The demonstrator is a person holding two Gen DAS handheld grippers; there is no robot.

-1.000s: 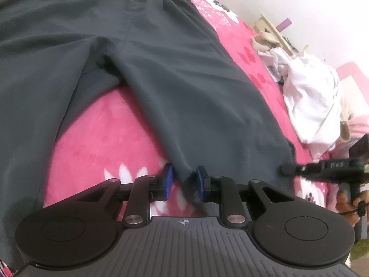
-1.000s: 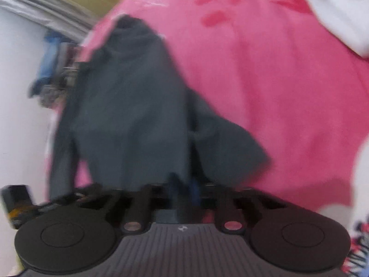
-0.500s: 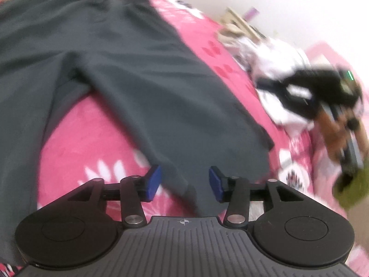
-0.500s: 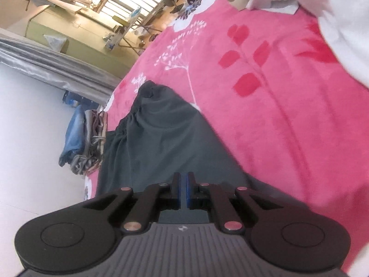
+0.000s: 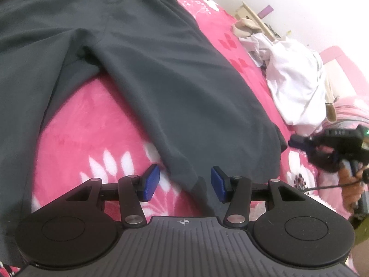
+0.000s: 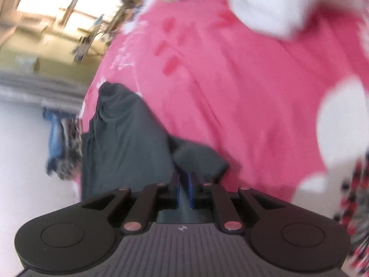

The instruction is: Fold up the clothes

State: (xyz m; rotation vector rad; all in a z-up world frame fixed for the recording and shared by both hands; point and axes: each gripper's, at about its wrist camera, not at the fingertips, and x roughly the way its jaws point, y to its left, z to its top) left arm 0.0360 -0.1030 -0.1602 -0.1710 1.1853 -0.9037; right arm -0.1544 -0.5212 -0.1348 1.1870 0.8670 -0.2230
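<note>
Spread flat on a pink bed (image 5: 96, 124): dark trousers (image 5: 161, 73). Left gripper (image 5: 185, 182) gaping around the hem, untouching; right gripper (image 6: 183, 190) just opening, cloth between. Laying out; needing a leg fold next.

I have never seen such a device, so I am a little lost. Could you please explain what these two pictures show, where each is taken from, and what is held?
There is no robot here. A person holds a tool in each hand. Each tool ends in a two-finger gripper with blue pads and carries a wide-angle camera that looks along the fingers. One picture comes from the left tool, the other from the right.

Dark grey trousers lie spread on a pink flowered blanket, with a heap of white clothes further off.

The left gripper is open. Its jaws have just been opening, and a trouser hem lies loose between the pads. The right gripper has just been opening slightly too. Dark cloth shows in its narrow gap, but the picture is blurred, so I cannot tell whether it is gripped.
</note>
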